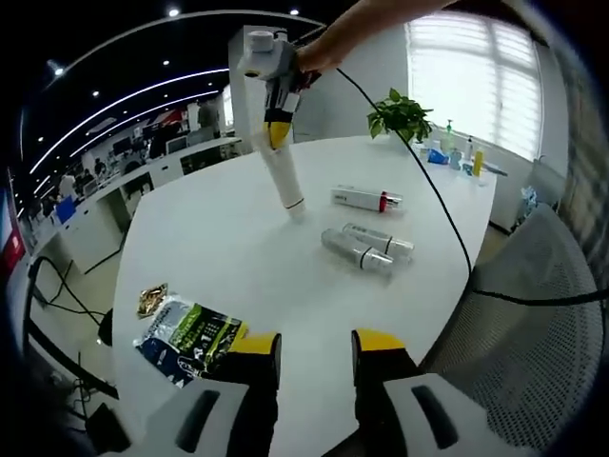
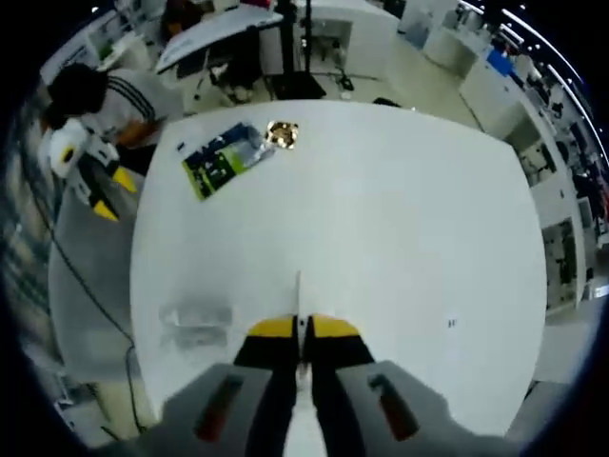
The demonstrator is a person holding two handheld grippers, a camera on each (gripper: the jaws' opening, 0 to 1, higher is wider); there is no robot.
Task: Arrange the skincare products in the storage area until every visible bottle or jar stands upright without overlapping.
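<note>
A white tube [image 1: 284,177] stands cap-down on the white table [image 1: 219,257], leaning slightly, with my right gripper [image 1: 276,129] shut on its upper end. In the right gripper view the tube's thin flat end [image 2: 299,297] sticks out between the shut jaws of that gripper [image 2: 303,333]. A white tube with a red cap [image 1: 366,198] lies flat to the right. Two clear bottles [image 1: 366,248] lie side by side nearer me, seen blurred as clear bottles [image 2: 195,324]. My left gripper [image 1: 316,345] hangs open over the table's near edge, holding nothing.
A green-and-blue packet [image 1: 186,333] and a small gold packet [image 1: 152,300] lie at the near left. A potted plant [image 1: 400,114] and several small bottles [image 1: 457,152] stand at the far edge. A mesh chair [image 1: 533,305] is at the right.
</note>
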